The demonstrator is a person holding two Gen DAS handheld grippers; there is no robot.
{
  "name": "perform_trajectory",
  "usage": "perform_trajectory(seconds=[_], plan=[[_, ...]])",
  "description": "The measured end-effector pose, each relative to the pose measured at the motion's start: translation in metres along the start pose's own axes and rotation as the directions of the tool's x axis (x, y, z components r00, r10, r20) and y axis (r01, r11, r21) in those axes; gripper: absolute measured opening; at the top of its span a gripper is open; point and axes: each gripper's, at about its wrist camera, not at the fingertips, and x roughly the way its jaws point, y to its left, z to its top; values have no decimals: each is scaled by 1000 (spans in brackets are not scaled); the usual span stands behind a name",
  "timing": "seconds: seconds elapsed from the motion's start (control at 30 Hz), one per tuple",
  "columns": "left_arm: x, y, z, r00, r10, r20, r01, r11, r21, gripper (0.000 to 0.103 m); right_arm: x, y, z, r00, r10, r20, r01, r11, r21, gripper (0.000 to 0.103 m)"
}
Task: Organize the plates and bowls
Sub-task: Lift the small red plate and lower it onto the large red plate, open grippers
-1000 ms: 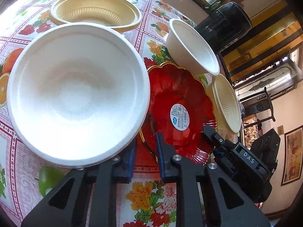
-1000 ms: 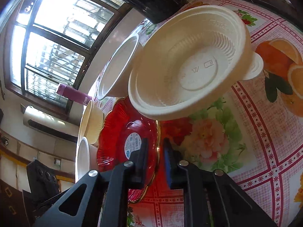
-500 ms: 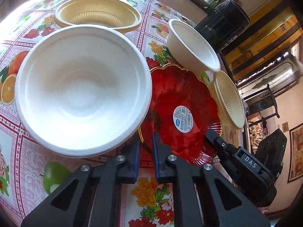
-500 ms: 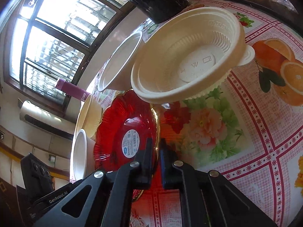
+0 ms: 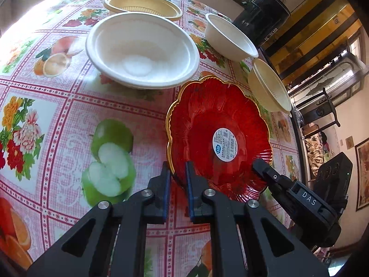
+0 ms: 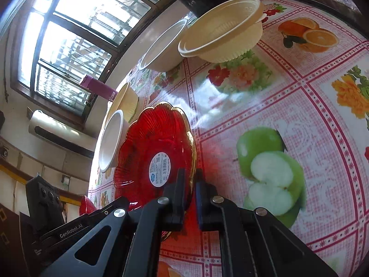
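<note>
Left wrist view, nearest first: the left gripper [image 5: 177, 176] at the bottom centre pinches the near gold rim of the red plate [image 5: 219, 136], and the right gripper [image 5: 261, 165] comes in from the lower right and grips the same plate's right edge. In the right wrist view the right gripper [image 6: 190, 180] at the bottom centre is likewise clamped on the plate's [image 6: 156, 152] gilt edge. Both pairs of jaws closed the last little way within the past second, with the rim between them. Since a second ago the plate has come clear of the large white bowl [image 5: 141, 50], whose rim then overlapped it; now it sits in the centre-right of the left wrist frame over bare floral tablecloth [image 5: 57, 124], near the printed green apple. I judge the plate is being drawn out of the cluster by two hands so it can be set apart from the bowls, which still wait to be sorted.

Further back, every container looks empty. The plate carries only a round white sticker [image 5: 224, 144]. The large white bowl sits upper centre, a yellow ribbed bowl [image 5: 143, 5] beyond it at the top. A smaller white bowl [image 5: 230, 38] is at upper right, a cream ribbed bowl [image 5: 268, 85] just below it, and a black appliance [image 5: 263, 16] behind them
</note>
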Motion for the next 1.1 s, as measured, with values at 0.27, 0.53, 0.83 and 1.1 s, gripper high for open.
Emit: perform_trajectory(seconds=[0.27, 0.53, 0.83, 1.1], plan=[[-48, 38, -41, 996, 52, 76, -50, 999, -18, 11, -5, 42, -42, 998, 29, -53, -34, 995, -97, 7], [-126, 93, -53, 967, 95, 235, -73, 992, -100, 11, 5, 132, -70, 993, 93, -79, -110, 960, -258, 7], [-183, 173, -64, 920, 215, 327, -134, 958, -253, 11, 54, 234, -126, 978, 96, -183, -168, 887, -430, 8], [-174, 239, -81, 927, 272, 259, -162, 911, -380, 11, 106, 284, -181, 977, -14, -211, -113, 810, -575, 11]])
